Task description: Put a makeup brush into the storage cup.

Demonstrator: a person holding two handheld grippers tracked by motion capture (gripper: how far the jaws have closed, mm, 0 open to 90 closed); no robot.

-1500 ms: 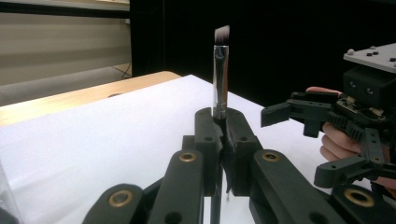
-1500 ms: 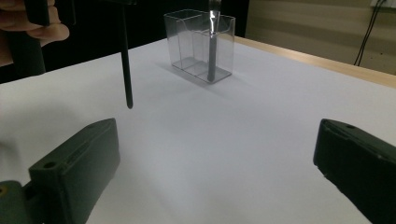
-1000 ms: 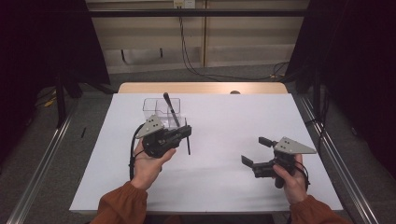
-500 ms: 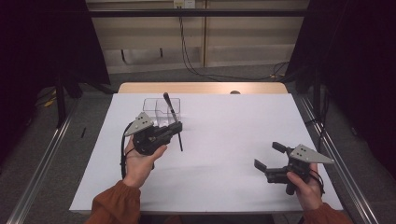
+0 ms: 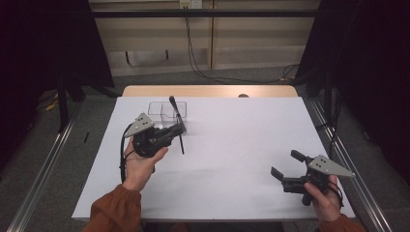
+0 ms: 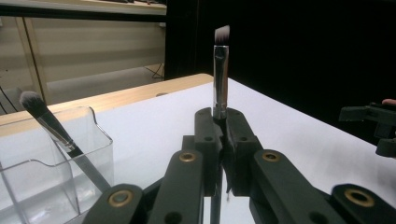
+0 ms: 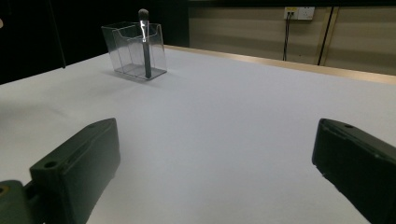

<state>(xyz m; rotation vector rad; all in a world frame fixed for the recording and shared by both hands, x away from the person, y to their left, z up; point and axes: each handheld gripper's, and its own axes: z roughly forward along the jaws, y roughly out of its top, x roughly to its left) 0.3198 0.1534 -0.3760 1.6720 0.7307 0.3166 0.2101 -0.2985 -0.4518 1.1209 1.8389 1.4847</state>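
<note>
Black makeup brush (image 6: 220, 77) upright | pinched in left gripper (image 6: 223, 122) | right gripper (image 5: 284, 168) spread, well apart

This looks like a lab or recording booth rather than a home. A wooden table (image 5: 208, 91) covered in plain white sheet (image 5: 232, 154) stands between black curtains (image 5: 367, 58), with metal floor rails (image 5: 43, 169), bare beige wall panels (image 5: 251, 48), a wall socket (image 7: 299, 12) and loose cables (image 5: 198, 63).
</note>
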